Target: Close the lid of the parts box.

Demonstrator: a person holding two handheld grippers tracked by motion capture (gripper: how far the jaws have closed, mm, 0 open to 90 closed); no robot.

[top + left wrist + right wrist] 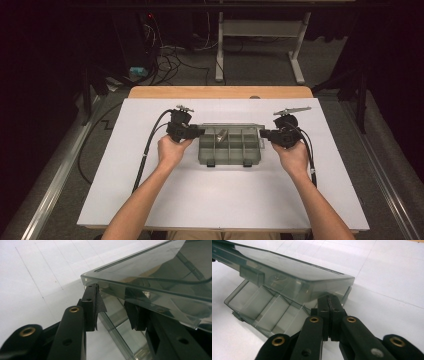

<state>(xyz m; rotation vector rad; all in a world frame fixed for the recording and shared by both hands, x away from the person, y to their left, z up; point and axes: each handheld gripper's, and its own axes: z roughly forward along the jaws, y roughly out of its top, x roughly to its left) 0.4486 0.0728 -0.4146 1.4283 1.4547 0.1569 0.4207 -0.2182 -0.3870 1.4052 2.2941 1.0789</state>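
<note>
Compartment box point(229, 145), smoky clear plastic, at mid-table point(150, 190), lid point(294, 277) raised. My left gripper point(113, 312) has jaws parted under the lid's left corner, gripping nothing. My right gripper point(330, 315) has jaws closed together beneath the lid's right edge.

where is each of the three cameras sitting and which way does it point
High view: above the person's side, looking forward and down on the white table; both forearms, left gripper, right gripper flank the compartment box.
Left gripper view: rides the left gripper, looking up under the raised lid.
Right gripper view: rides the right gripper, shut jaws under the lid's corner.
Shared: the box and lid.
</note>
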